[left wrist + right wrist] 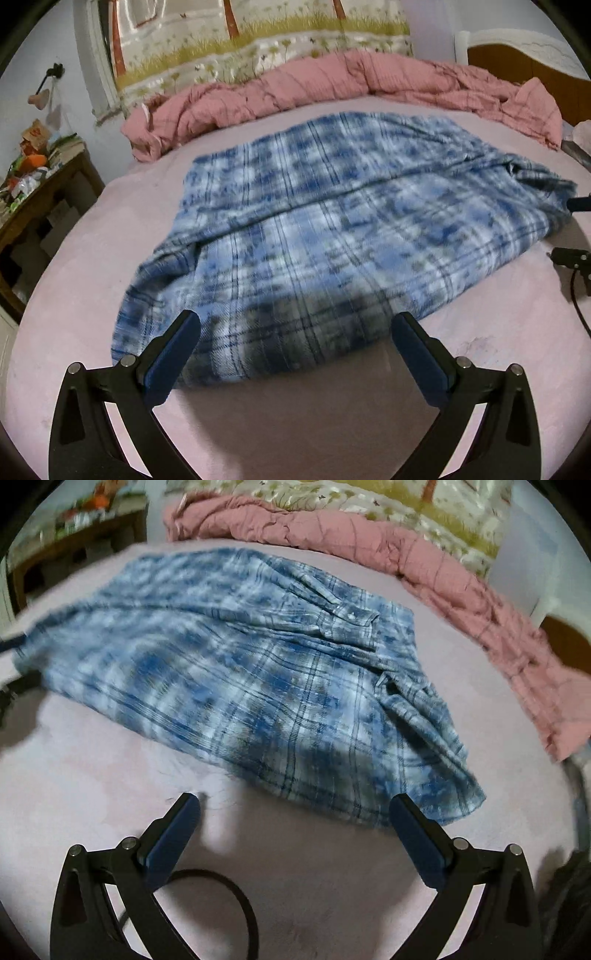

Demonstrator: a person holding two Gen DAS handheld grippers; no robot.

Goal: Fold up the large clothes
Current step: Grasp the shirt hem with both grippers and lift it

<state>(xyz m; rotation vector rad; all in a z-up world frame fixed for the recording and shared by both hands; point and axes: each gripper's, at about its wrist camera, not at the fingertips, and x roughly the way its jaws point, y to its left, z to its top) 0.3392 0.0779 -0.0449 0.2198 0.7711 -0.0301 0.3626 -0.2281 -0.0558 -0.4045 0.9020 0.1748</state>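
Observation:
A large blue-and-white plaid flannel shirt (325, 225) lies spread and partly folded on the pink bed sheet (74, 295). In the right wrist view the same shirt (258, 686) shows a buttoned cuff (354, 618) lying on top and a rumpled edge at its right. My left gripper (295, 328) hangs open just above the shirt's near hem, with nothing between its fingers. My right gripper (295, 808) is open too, over the near edge of the shirt, its left finger (173, 834) above bare sheet. Part of the right gripper (574, 254) shows at the left wrist view's right edge.
A crumpled pink blanket (332, 85) runs along the far side of the bed, below a flowered curtain (258, 40). A cluttered wooden table (40, 184) stands at the left. A wooden headboard (517, 62) is at the far right. A black cable (229, 904) loops on the sheet.

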